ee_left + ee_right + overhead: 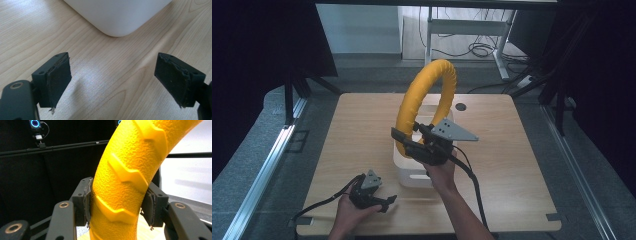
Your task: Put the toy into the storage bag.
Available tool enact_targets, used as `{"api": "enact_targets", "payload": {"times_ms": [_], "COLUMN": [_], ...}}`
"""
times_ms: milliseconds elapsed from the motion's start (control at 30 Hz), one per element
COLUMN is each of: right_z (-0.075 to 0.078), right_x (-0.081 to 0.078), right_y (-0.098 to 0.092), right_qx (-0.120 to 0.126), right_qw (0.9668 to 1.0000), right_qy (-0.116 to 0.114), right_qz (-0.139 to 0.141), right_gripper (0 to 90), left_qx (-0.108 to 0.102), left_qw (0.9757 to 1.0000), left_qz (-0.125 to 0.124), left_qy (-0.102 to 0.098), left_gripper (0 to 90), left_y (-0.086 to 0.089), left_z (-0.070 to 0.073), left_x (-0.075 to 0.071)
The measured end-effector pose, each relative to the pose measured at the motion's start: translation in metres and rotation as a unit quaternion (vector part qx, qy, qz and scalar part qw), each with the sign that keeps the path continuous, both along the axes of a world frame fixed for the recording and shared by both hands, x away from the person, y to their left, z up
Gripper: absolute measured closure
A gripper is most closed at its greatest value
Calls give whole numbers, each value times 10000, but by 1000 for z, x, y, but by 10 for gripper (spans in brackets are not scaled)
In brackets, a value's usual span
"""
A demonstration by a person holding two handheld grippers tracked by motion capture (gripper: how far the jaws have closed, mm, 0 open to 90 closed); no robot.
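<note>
Right gripper (412, 137) clamps the yellow ring (424, 92) upright over the white box (412, 172); left gripper (384, 200) rests nearer, jaws wide, empty.

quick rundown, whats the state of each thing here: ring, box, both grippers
yellow ring: lifted upright above the box, clamped at its lower part
white box: resting on the table, under the ring
right gripper: shut on the yellow ring
left gripper: open, holding nothing, low over the table near the box corner

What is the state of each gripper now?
Left gripper: open, holding nothing.
Right gripper: closed on the yellow ring.
</note>
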State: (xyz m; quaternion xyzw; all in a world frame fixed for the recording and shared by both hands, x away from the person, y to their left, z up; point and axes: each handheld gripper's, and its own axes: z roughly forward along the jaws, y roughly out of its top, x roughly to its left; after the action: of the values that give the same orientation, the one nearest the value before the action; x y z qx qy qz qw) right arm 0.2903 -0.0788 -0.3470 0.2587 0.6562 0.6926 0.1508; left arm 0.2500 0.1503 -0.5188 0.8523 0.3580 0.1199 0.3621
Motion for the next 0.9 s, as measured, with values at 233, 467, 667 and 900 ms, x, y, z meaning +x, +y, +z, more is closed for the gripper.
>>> {"api": "enact_targets", "payload": {"times_ms": [233, 467, 667, 900], "right_z": [-11, -20, -26, -35], "right_x": [0, -1, -1, 0], "right_y": [5, 8, 9, 8], "right_qx": [-38, -49, -16, 4], "right_qw": [10000, 9999, 9998, 9996], "right_qy": [90, 89, 137, 236], "right_qz": [-9, -77, -107, -147], "right_gripper": [478, 478, 477, 477], "left_qx": [7, 14, 29, 42], "left_qw": [10000, 10000, 10000, 10000], "left_qz": [-5, -10, -14, -26], "left_qy": [17, 19, 21, 17], "left_gripper": [140, 140, 140, 140], "left_y": [-1, -1, -1, -1], "left_z": [-1, -1, -2, -2], "left_x": [0, 0, 1, 1]}}
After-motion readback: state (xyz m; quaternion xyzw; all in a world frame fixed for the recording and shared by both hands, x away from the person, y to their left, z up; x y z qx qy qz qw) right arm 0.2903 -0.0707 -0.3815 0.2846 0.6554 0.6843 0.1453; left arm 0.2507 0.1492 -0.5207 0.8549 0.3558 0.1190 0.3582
